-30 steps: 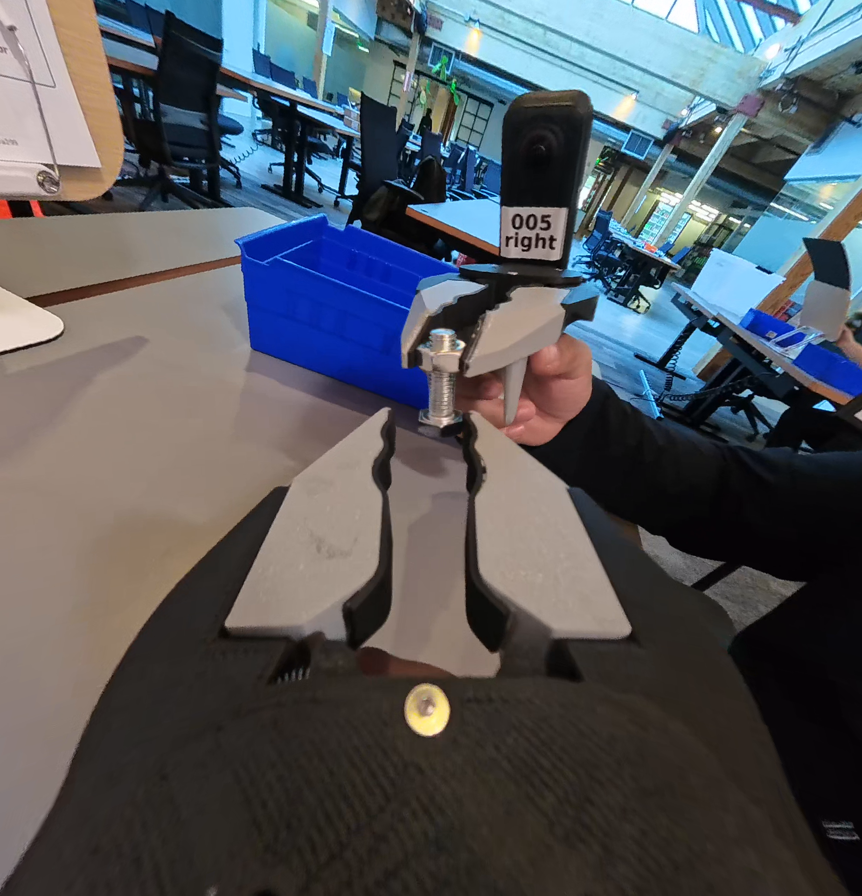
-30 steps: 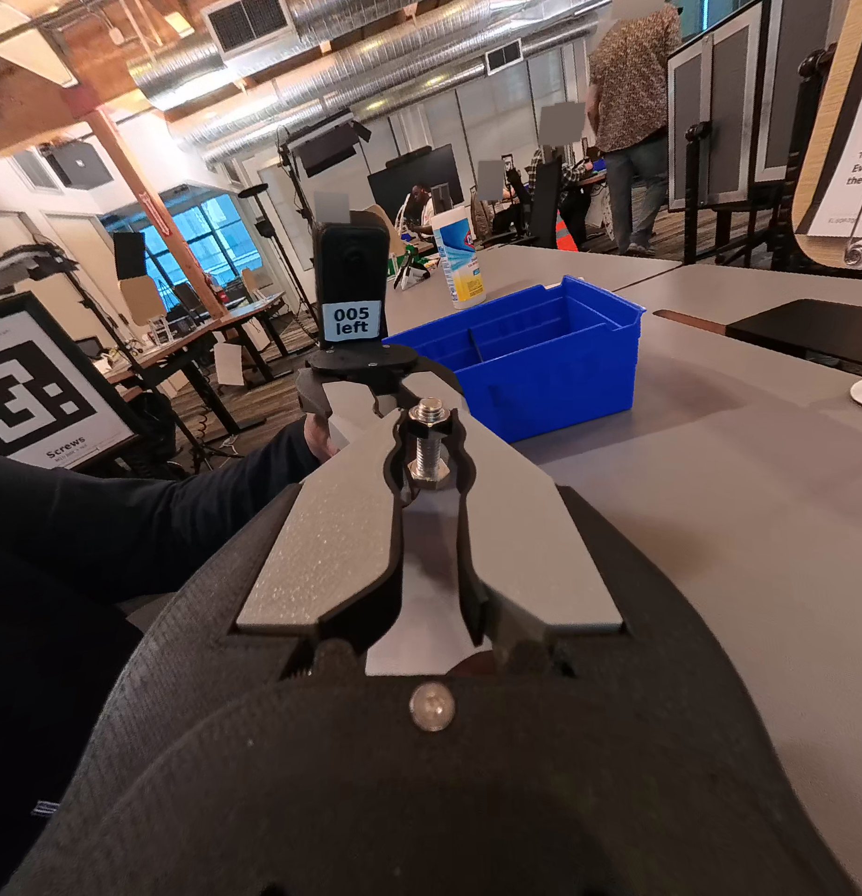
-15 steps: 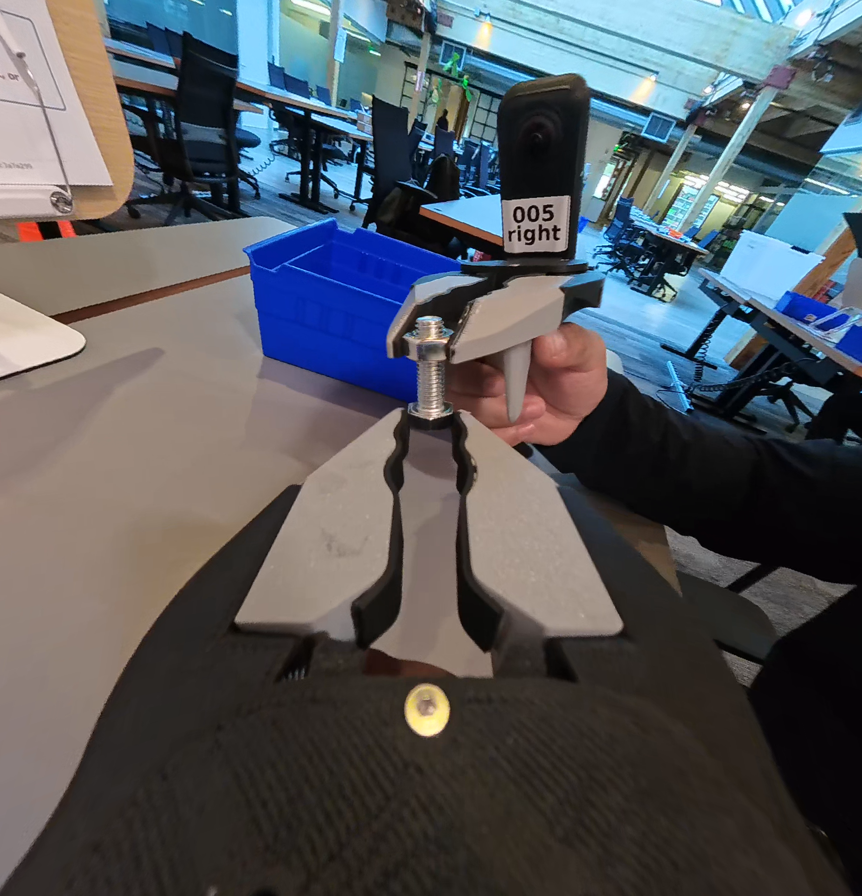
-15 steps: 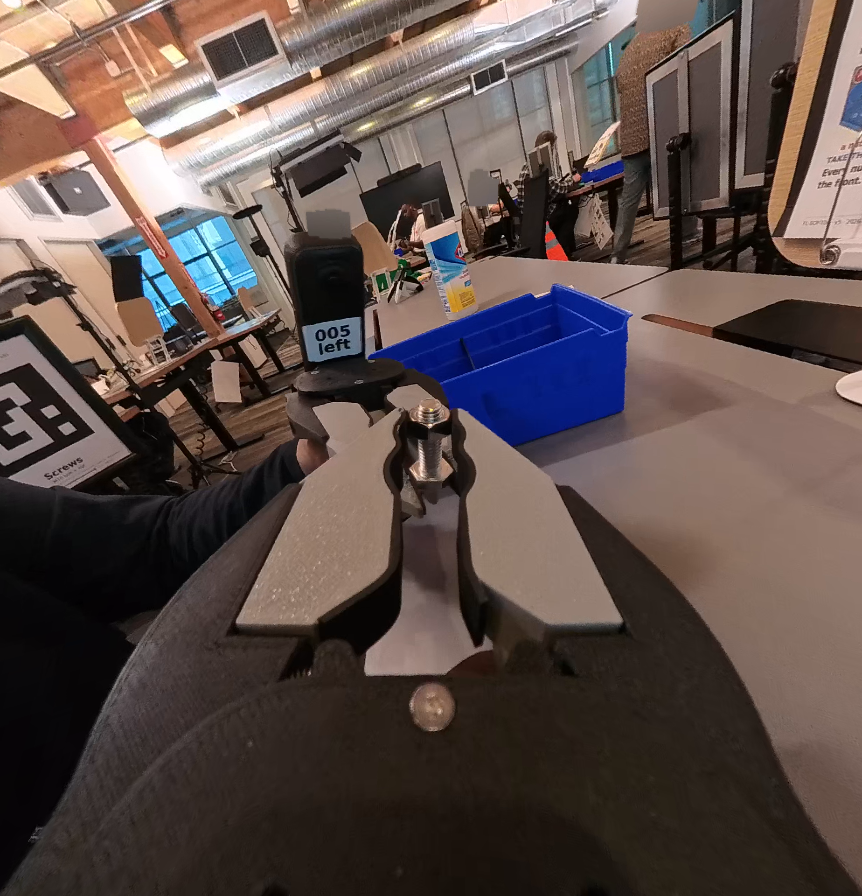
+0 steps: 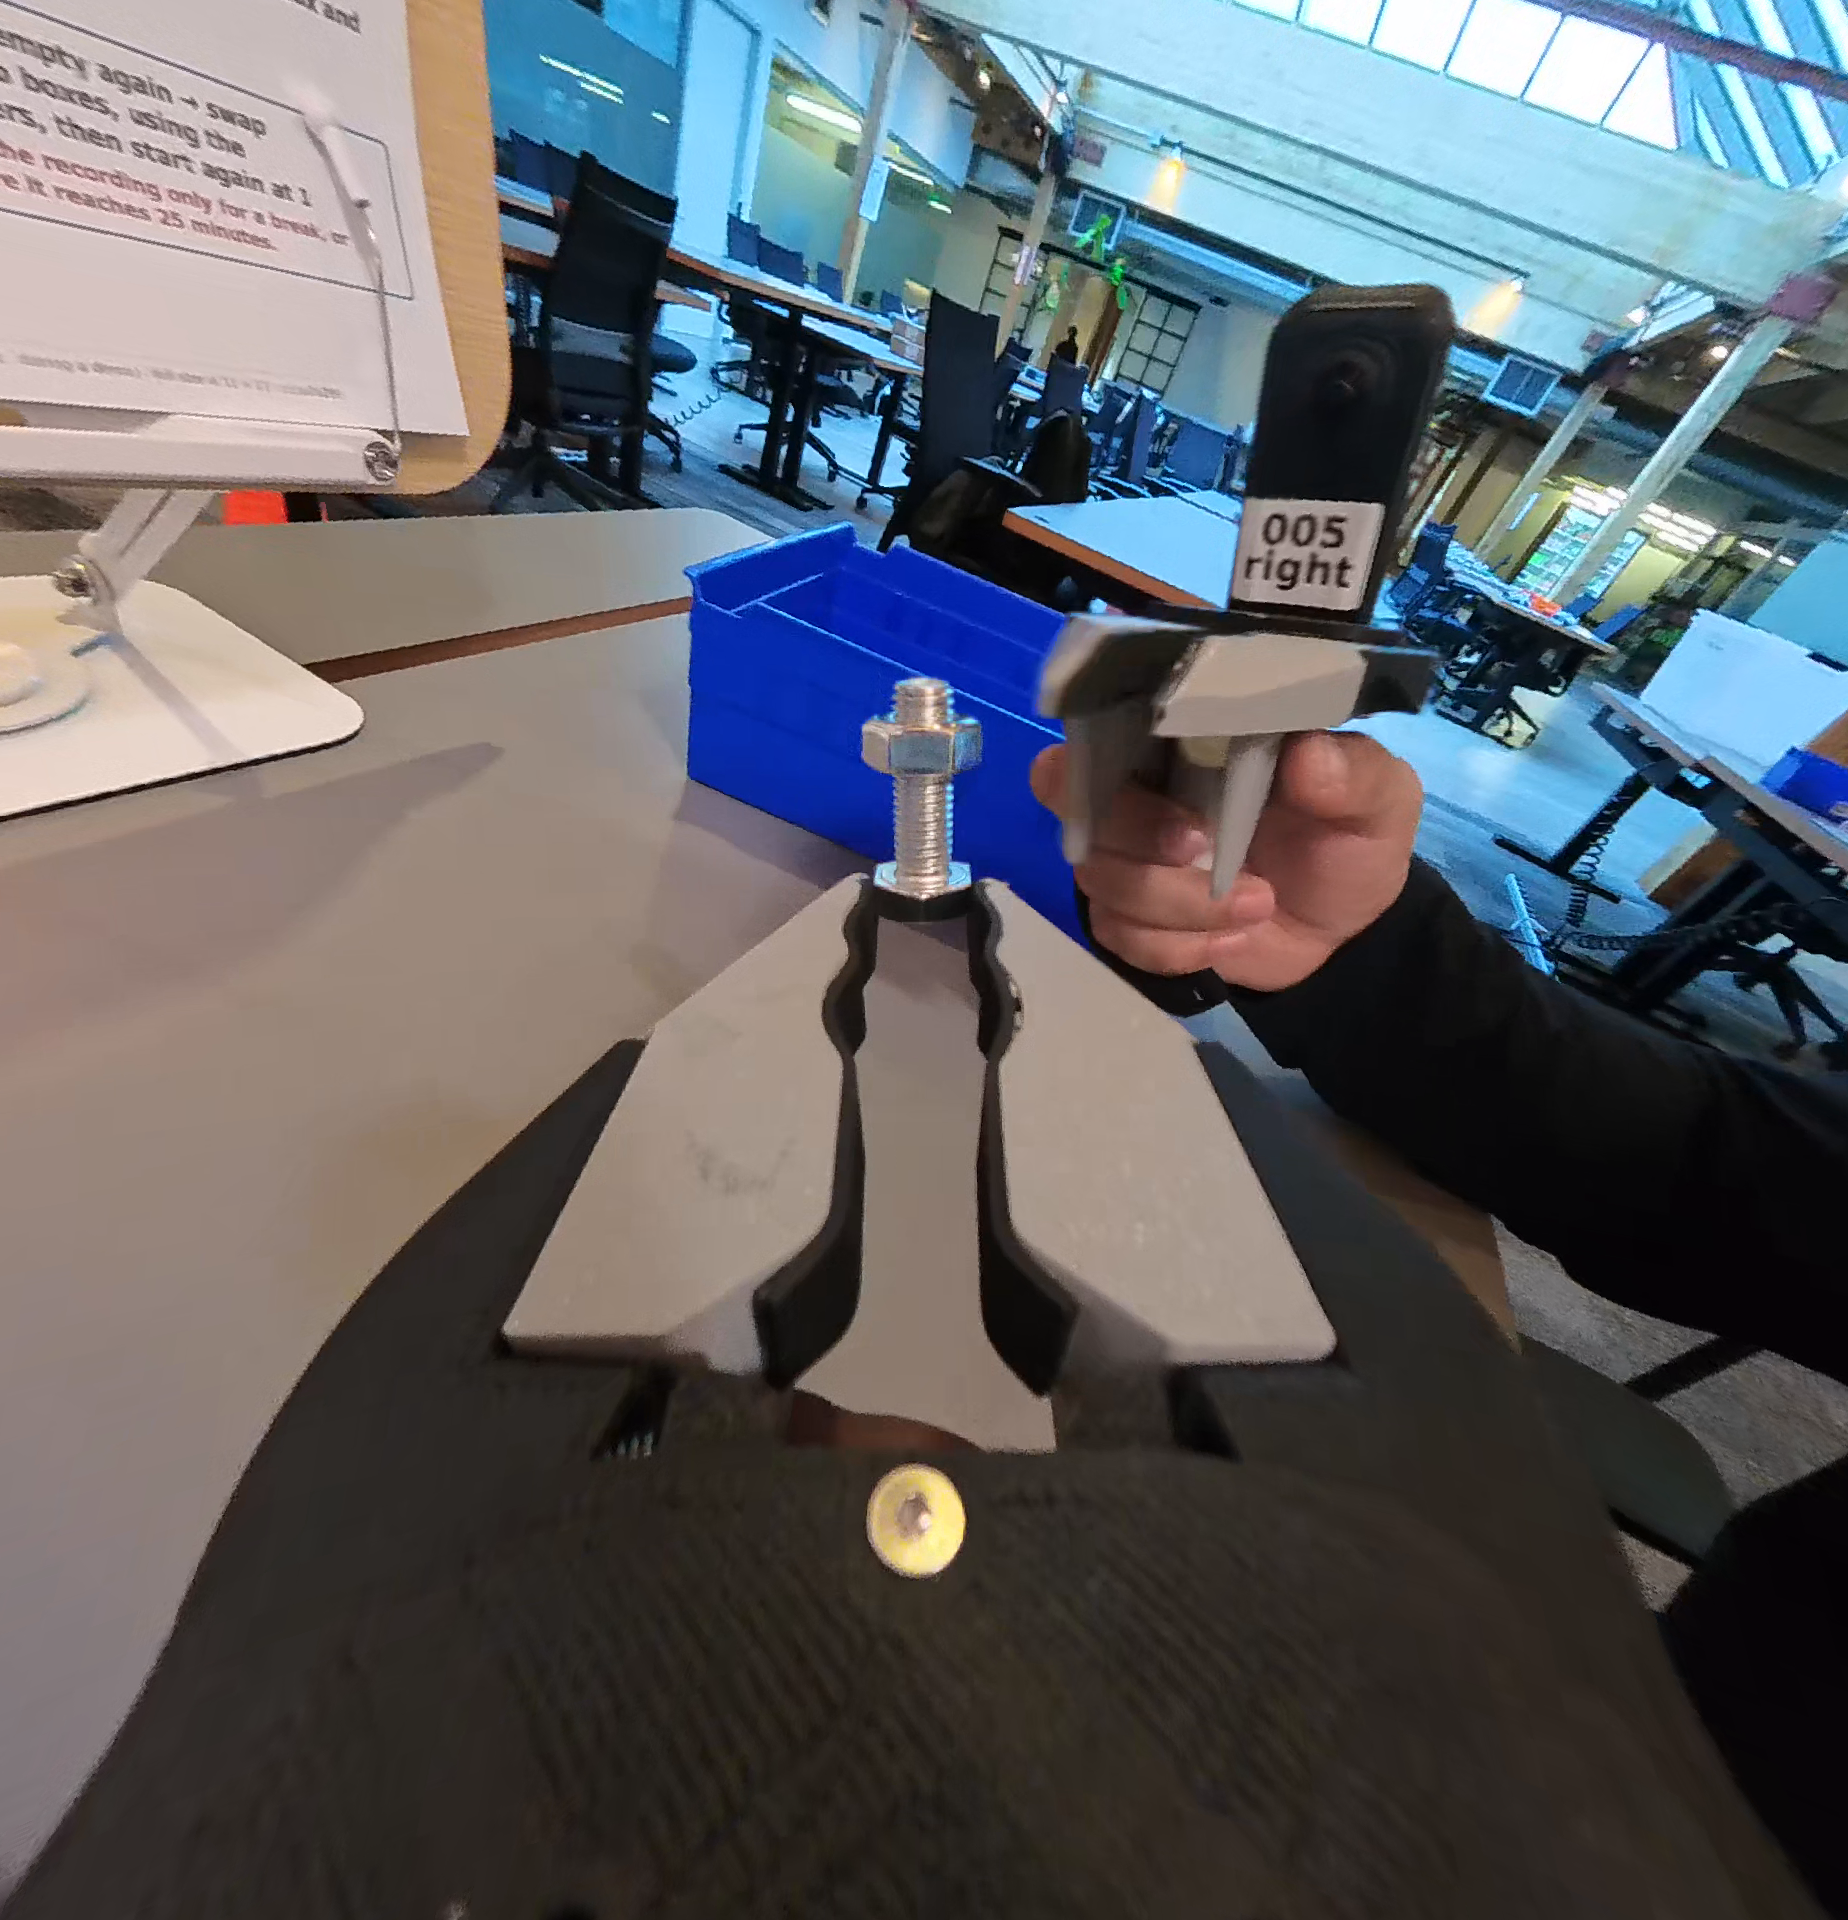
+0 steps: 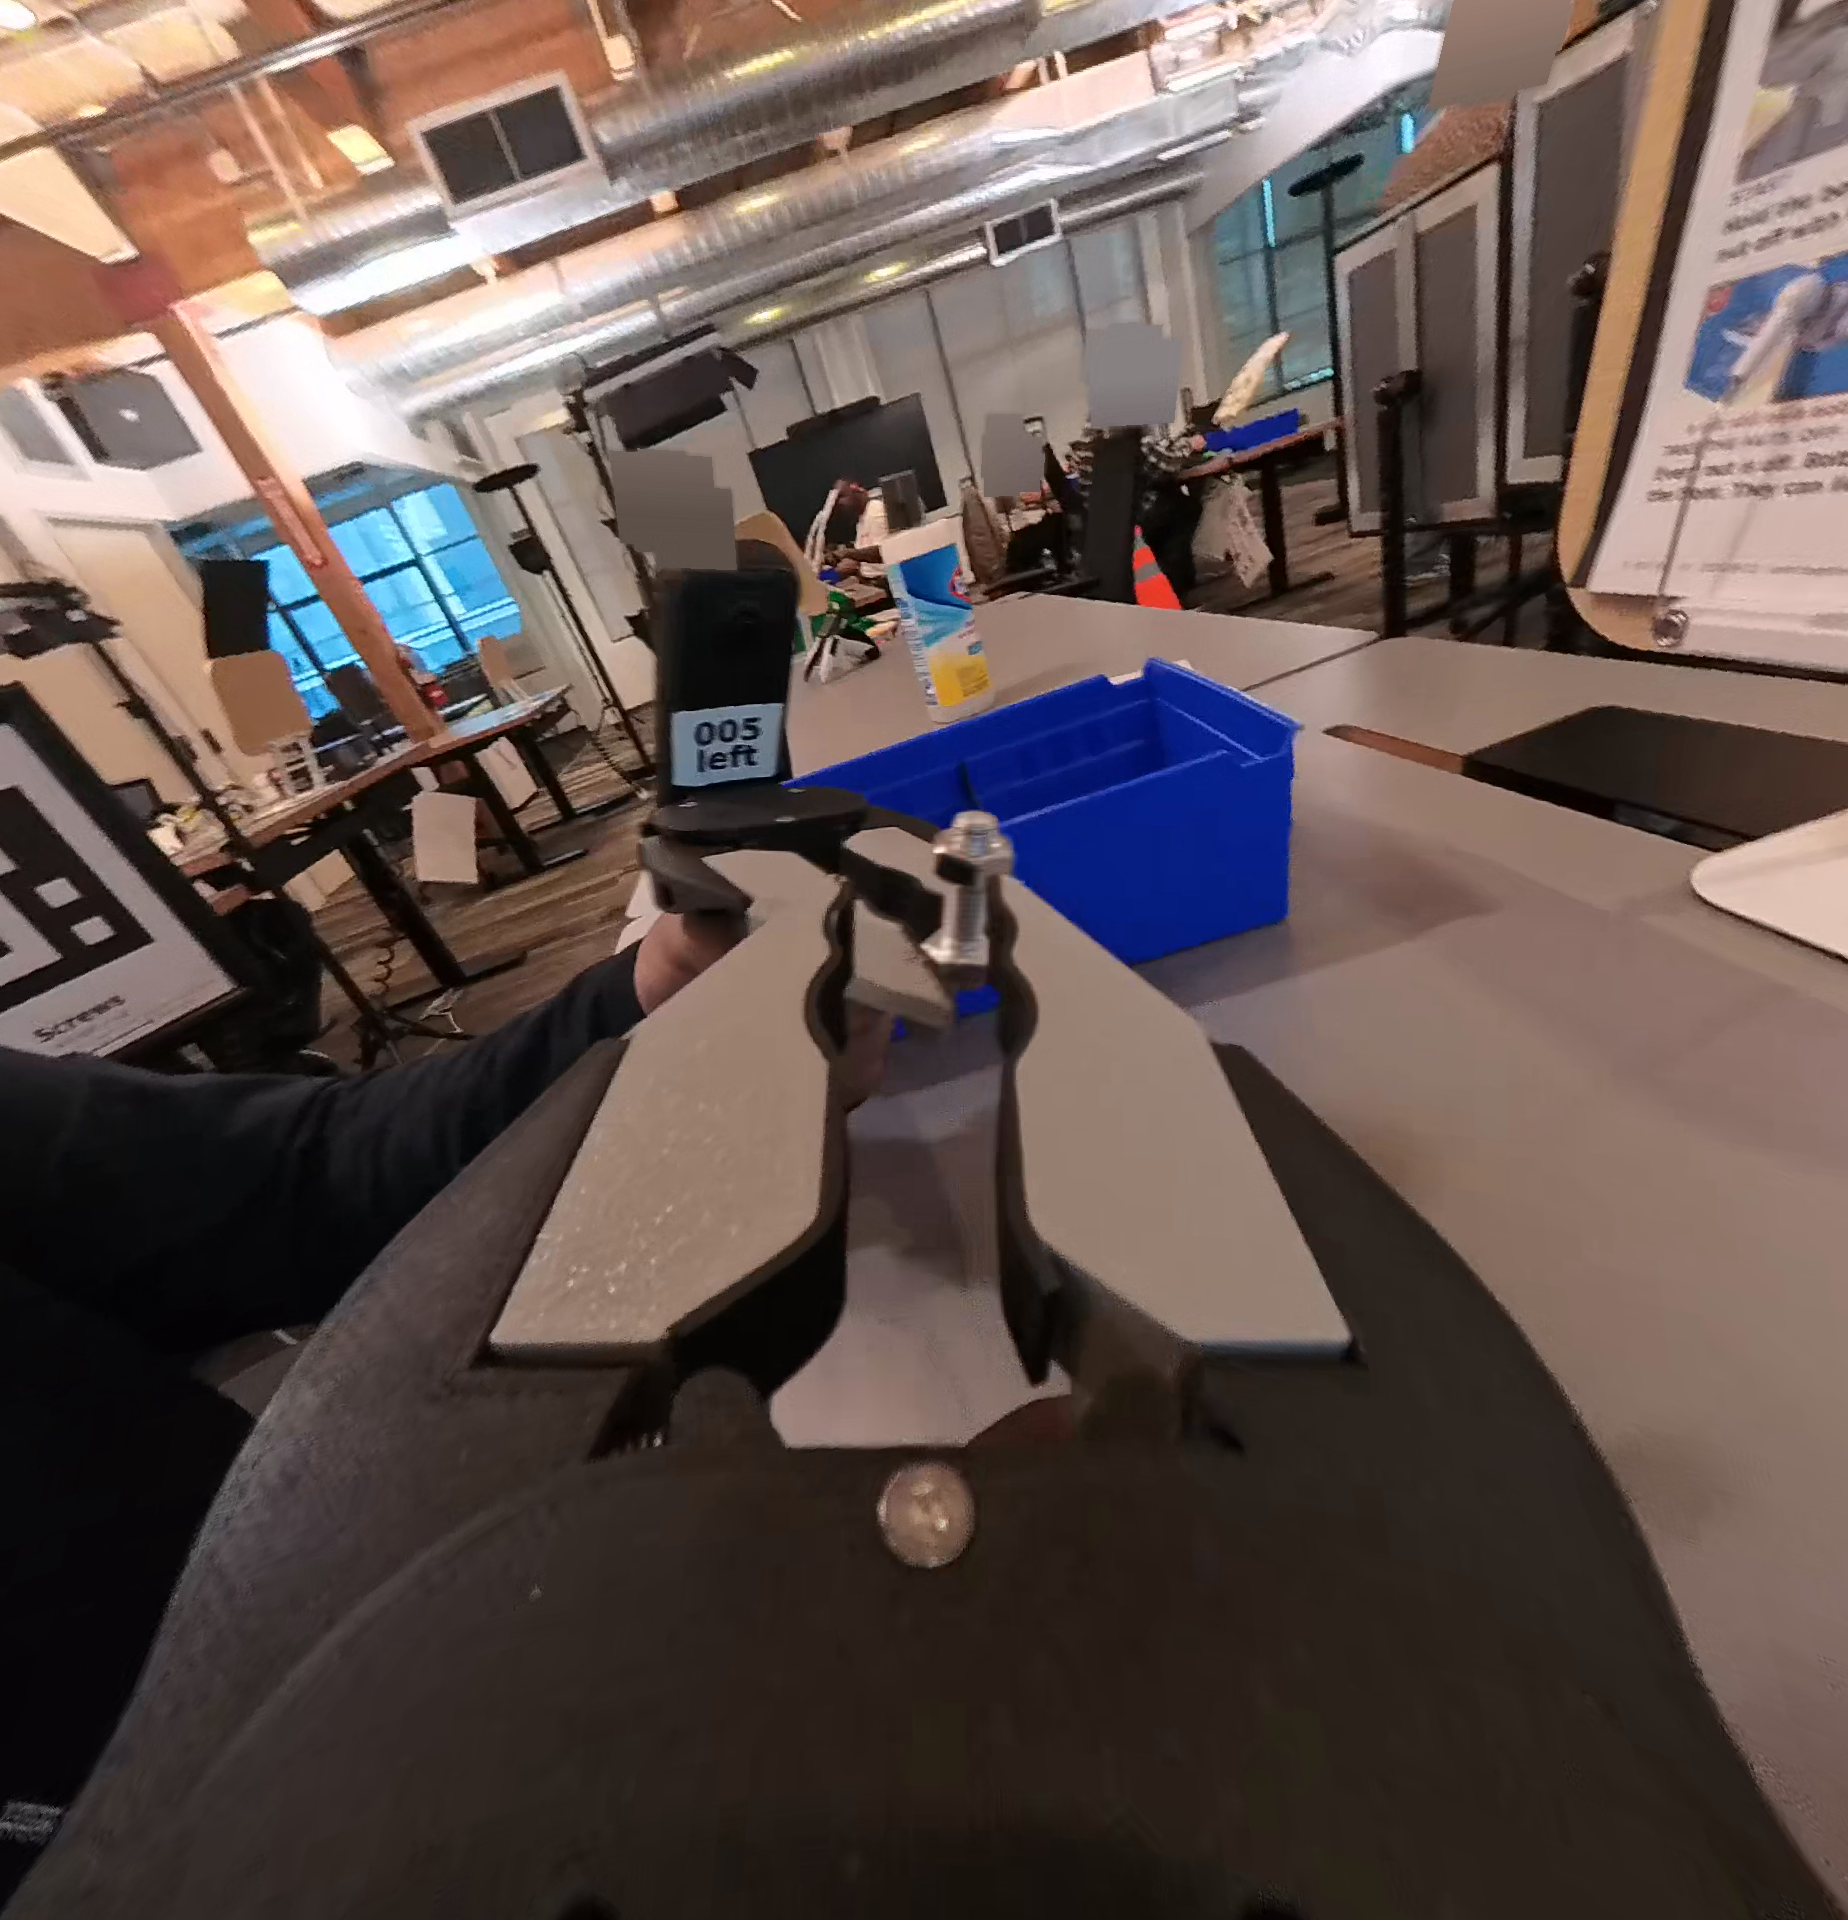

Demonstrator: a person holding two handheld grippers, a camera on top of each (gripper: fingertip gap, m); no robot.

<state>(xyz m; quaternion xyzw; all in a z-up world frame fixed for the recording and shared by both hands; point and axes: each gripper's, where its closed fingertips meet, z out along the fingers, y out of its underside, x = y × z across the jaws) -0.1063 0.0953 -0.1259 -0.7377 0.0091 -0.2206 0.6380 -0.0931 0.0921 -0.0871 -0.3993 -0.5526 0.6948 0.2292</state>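
Silver steel marks the bolt (image 5: 922,805), which stands upright with its head pinched between the tips of the left gripper (image 5: 922,906); a hex nut (image 5: 921,742) sits near its threaded top. Beside it to the right, the right gripper (image 5: 1159,847) is held apart from the bolt, its fingers (image 5: 1240,821) parted and gripping nothing. Each gripper's camera carries a small printed label (image 5: 1304,552). Beyond both, a blue bin (image 5: 795,675) rests on the grey counter (image 5: 224,987), with a printed sheet (image 5: 172,187) on a stand at far left.
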